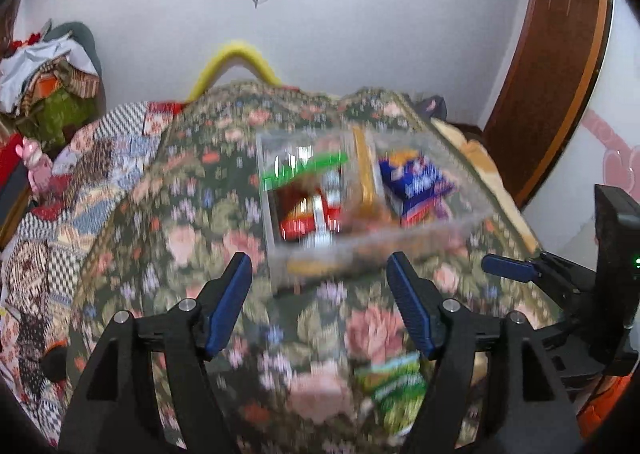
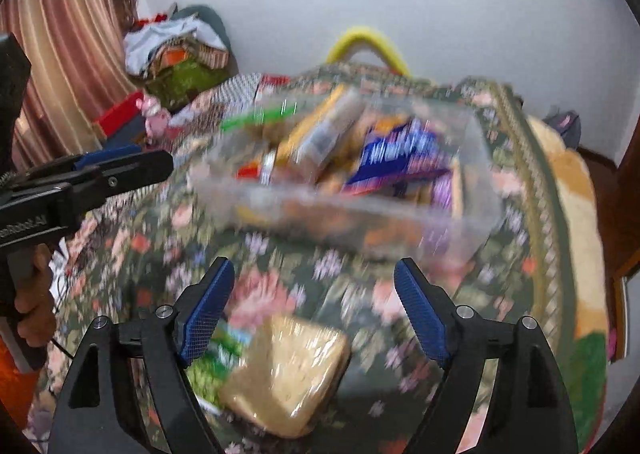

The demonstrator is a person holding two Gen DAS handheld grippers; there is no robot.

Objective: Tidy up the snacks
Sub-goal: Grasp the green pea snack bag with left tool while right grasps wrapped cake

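Blue-padded right gripper (image 2: 314, 306): jaws spread wide, empty, hovering over the floral cloth (image 2: 280, 254). Left gripper (image 1: 320, 294): likewise agape, nothing held. Landmark: clear plastic bin (image 2: 476, 182), ahead of both grippers. Already inside it: blue packet (image 2: 400, 158), red packet (image 1: 298, 216), several yellowish bars. Left out, on the near side of the bin: wrapped tan biscuit pack (image 2: 288, 370) and green packet (image 2: 212, 362) touching it. Judged mostly done. Nothing blocks the path; motion blur obscures labels.
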